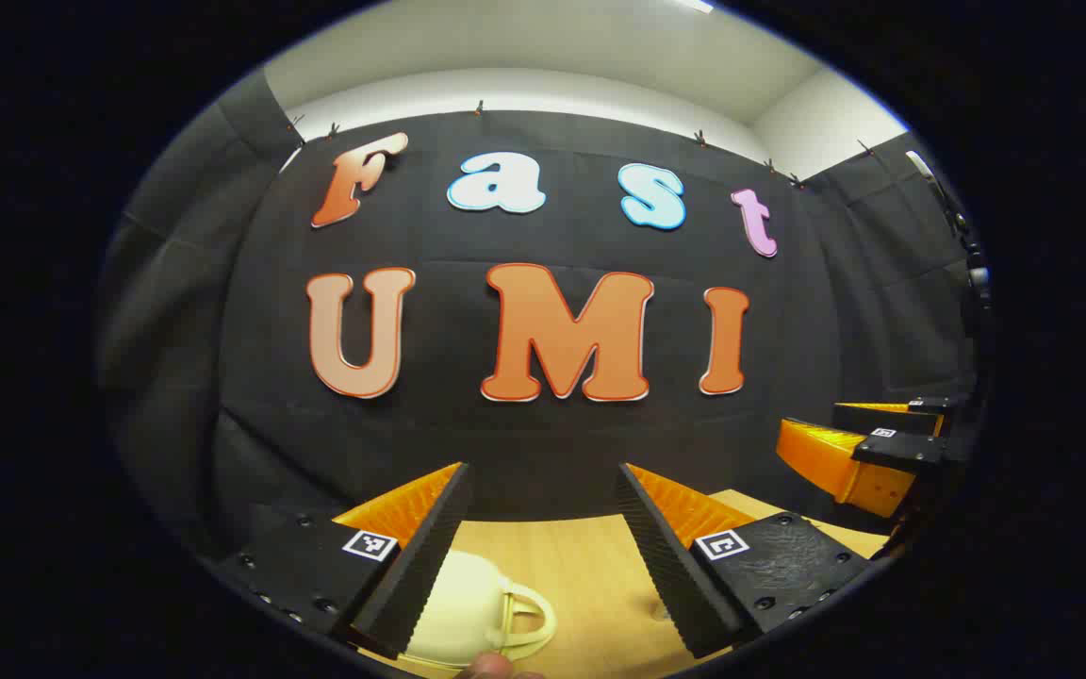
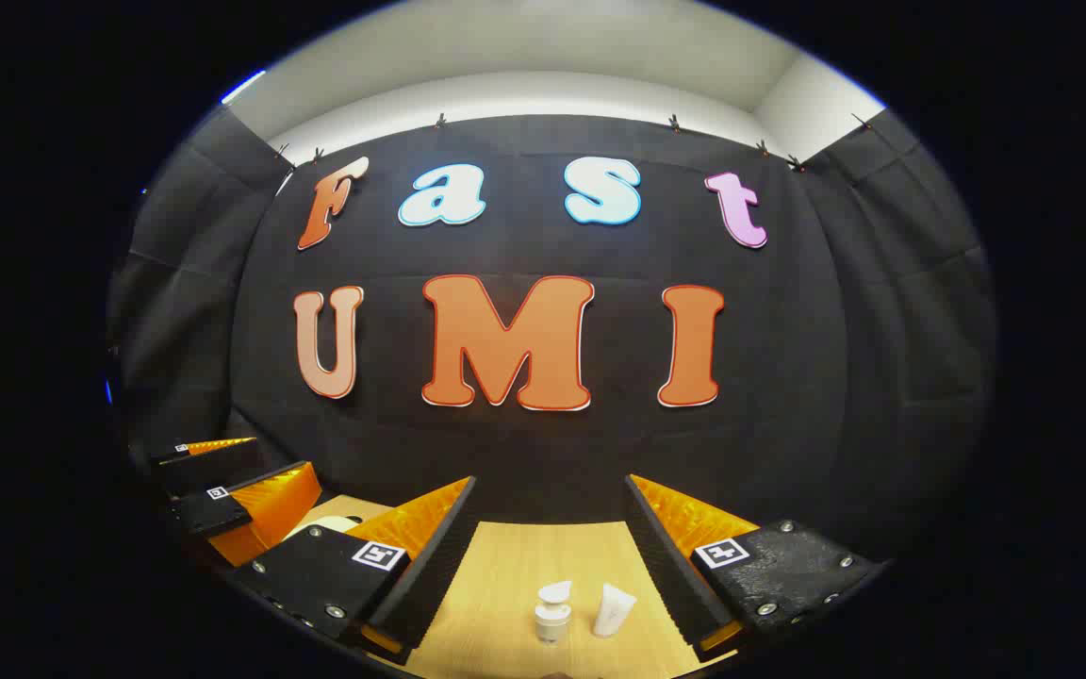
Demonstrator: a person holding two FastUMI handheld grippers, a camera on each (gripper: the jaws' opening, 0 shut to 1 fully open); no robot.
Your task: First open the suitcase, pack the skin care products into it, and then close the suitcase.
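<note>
In the left gripper view a cream suitcase [image 1: 468, 608] with a looped handle lies on the wooden table [image 1: 590, 566], just below and between the fingers of my left gripper [image 1: 543, 486], which stands open above it. My right gripper [image 1: 849, 438] shows at the right edge, open. In the right gripper view a white pump bottle [image 2: 552, 611] and a white tube [image 2: 613, 608] stand side by side on the table [image 2: 524, 556], between and beneath the open fingers of my right gripper [image 2: 551, 495]. My left gripper [image 2: 251, 471] appears at the left, over a pale bit of the suitcase [image 2: 328, 524].
The black cloth wall rises right behind the table's far edge in both views. A fingertip [image 1: 489, 668] pokes in at the bottom of the left gripper view. Bare wood lies between the suitcase and the products.
</note>
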